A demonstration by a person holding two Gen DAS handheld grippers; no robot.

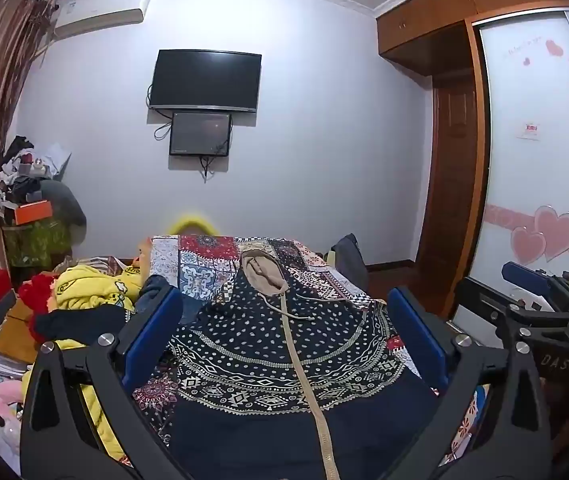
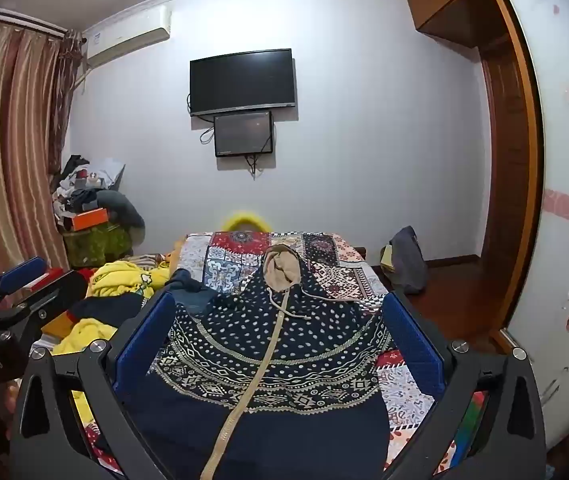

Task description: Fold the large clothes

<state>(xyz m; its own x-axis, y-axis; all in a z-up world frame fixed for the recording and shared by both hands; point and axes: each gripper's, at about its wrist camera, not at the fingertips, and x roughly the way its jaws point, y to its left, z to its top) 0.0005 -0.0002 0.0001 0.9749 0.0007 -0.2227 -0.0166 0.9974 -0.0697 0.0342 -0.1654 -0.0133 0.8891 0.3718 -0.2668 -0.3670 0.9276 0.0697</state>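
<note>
We hold both claws spread wide and empty above a navy patterned hoodie (image 1: 284, 340) lying front-up on the patchwork-quilted bed (image 1: 204, 264), hood toward the far wall. The left claw (image 1: 284, 320) and right claw (image 2: 280, 328) frame its beige zipper (image 2: 244, 392); yellow clothes (image 1: 92, 284) lie at its left.

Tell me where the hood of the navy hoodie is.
In both views the tan-lined hood lies at the hoodie's far end, flat on the patchwork bedspread, toward the wall-mounted TV.

White wall (image 1: 324, 140), mounted television (image 1: 205, 80), wooden wardrobe (image 1: 424, 20)
</note>
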